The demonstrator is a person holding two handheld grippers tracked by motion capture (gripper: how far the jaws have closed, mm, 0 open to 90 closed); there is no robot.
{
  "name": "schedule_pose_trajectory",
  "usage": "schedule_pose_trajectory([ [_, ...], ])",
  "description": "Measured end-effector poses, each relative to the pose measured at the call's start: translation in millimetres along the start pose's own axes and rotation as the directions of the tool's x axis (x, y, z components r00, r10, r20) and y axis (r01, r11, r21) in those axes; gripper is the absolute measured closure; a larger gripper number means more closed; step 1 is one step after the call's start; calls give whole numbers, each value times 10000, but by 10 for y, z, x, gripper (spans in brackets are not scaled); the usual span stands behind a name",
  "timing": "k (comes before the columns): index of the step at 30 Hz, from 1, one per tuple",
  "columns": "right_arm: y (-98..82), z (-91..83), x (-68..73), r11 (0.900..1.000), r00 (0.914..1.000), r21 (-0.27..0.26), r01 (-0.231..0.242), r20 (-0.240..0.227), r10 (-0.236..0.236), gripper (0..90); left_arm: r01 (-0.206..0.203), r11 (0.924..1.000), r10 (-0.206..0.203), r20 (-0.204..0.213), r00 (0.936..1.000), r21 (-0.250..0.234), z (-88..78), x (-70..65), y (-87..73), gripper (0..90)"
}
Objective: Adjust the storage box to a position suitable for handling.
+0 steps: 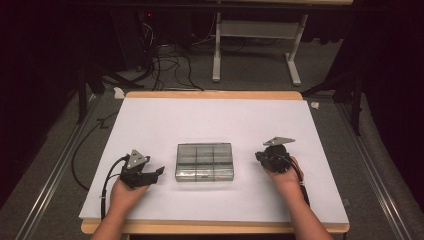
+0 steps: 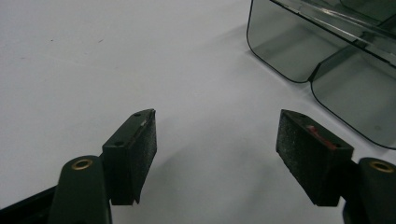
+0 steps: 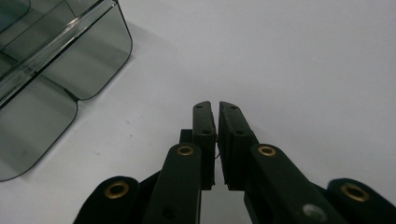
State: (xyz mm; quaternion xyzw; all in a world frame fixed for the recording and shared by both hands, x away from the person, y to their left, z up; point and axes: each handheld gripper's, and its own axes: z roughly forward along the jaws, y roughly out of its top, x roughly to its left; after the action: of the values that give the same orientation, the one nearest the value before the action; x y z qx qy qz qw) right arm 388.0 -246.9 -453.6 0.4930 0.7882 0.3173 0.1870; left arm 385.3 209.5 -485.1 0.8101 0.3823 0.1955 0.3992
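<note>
one clear box [image 1: 204, 161] (six compartments, it seems), two tools, one table [image 1: 150, 115].

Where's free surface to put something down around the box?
Free: the white sheet beyond the clear compartment box, and the front strip between it and the near edge. Tighter: the gaps either side, bordered by the left gripper and right gripper.

Clear smoke-tinted plastic organiser box [image 1: 204, 161] lies flat, lower centre of high view, on white table sheet. Rectangular, rounded corners, inner dividers forming grid of compartments. Long side runs left-right. Corner shows upper right in left gripper view [image 2: 327, 51], upper left in right gripper view [image 3: 56, 60].
</note>
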Motion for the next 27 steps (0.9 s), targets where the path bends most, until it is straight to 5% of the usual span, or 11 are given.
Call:
schedule_pose_trajectory([
  [27,-674,-614,-339,9938,9928,-404,-1034,562,1056,866,40,10000,-40,-65,10000,-5,4,-4,0,295],
])
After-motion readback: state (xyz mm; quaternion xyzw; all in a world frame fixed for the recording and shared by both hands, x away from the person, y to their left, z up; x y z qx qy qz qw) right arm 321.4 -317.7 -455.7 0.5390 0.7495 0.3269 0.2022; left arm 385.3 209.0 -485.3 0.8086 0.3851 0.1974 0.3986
